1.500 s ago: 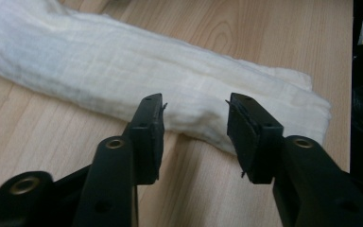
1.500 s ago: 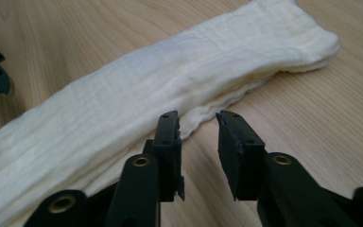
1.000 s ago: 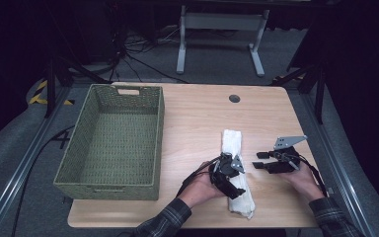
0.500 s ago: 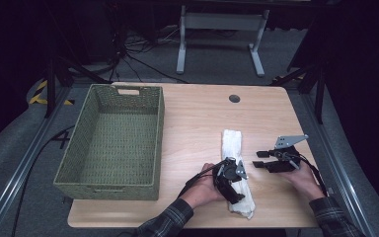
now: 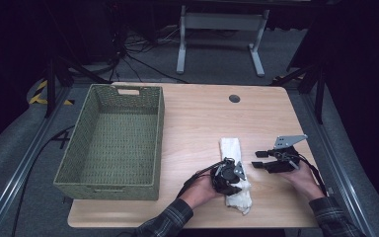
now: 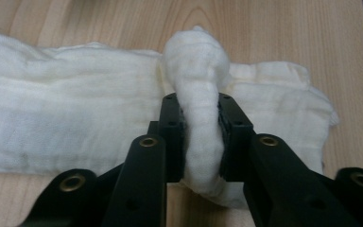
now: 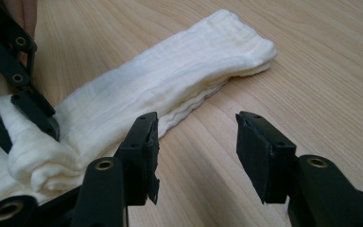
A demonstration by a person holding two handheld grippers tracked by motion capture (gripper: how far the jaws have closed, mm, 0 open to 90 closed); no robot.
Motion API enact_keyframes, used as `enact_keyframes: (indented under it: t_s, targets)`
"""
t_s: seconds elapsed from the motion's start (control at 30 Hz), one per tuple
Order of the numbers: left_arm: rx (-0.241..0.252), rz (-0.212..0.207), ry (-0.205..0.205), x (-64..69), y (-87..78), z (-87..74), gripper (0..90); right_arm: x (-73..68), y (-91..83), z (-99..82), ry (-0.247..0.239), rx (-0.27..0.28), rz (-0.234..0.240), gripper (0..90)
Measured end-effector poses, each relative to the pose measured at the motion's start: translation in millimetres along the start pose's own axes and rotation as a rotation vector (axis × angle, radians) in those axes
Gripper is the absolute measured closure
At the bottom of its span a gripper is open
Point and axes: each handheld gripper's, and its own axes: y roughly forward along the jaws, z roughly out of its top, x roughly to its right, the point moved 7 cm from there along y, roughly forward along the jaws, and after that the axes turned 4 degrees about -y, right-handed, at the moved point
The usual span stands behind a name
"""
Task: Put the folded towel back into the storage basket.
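A long folded white cloth (image 5: 231, 150) lies on the wooden table (image 5: 202, 113), right of centre near the front edge. My left gripper (image 5: 229, 175) points down onto the cloth's near half. Its jaws have just been closing and now pinch a raised fold of cloth (image 6: 196, 61) between the pads; the left gripper (image 6: 201, 106) is shut on it. My right gripper (image 5: 256, 159) rests to the right of the cloth, pointing left at it. In the right gripper view, the right gripper (image 7: 196, 127) stands open over bare wood, the cloth (image 7: 170, 75) just beyond its left jaw.
A green woven basket (image 5: 159, 128) stands on the left half of the table. A small round grommet (image 5: 234, 98) sits near the far edge. Beyond the table are a metal stand (image 5: 217, 29) and cables on the dark floor.
The left gripper's jaws have drawn together on the cloth, bunching up a fold. Both hands stay where they were, and the right gripper looks the same.
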Motion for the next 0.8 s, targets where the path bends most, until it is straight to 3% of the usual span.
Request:
enact_keyframes:
  t_s: [0.1, 0.33, 0.47, 0.63, 0.7, 0.8]
  targets:
    - [0.001, -0.046, -0.033, 2.2, -0.3, -1.5, 79.8, -2.3, -0.5, 1.5, -0.011, -0.003, 0.009, 48.4]
    - [0.018, -0.066, -0.061, 1.0, -0.1, -2.4, 79.8, -4.8, 3.0, 15.4, -0.049, -0.004, 0.039, 46.6]
    - [0.010, -0.059, -0.053, 1.5, -0.3, -2.5, 79.8, -3.2, 9.4, 31.8, -0.075, 0.018, 0.059, 46.4]
    - [-0.003, -0.091, -0.039, 5.2, -2.3, -5.0, 79.8, 0.0, 21.7, 42.5, -0.091, 0.000, 0.089, 45.9]
    - [-0.004, -0.086, -0.021, 6.5, -3.3, -6.1, 79.8, 1.1, 26.1, 45.8, -0.096, -0.008, 0.098, 44.9]
    - [-0.020, -0.101, -0.015, 10.1, -5.4, -9.1, 79.8, 3.1, 32.3, 51.9, -0.104, 0.015, 0.112, 44.5]
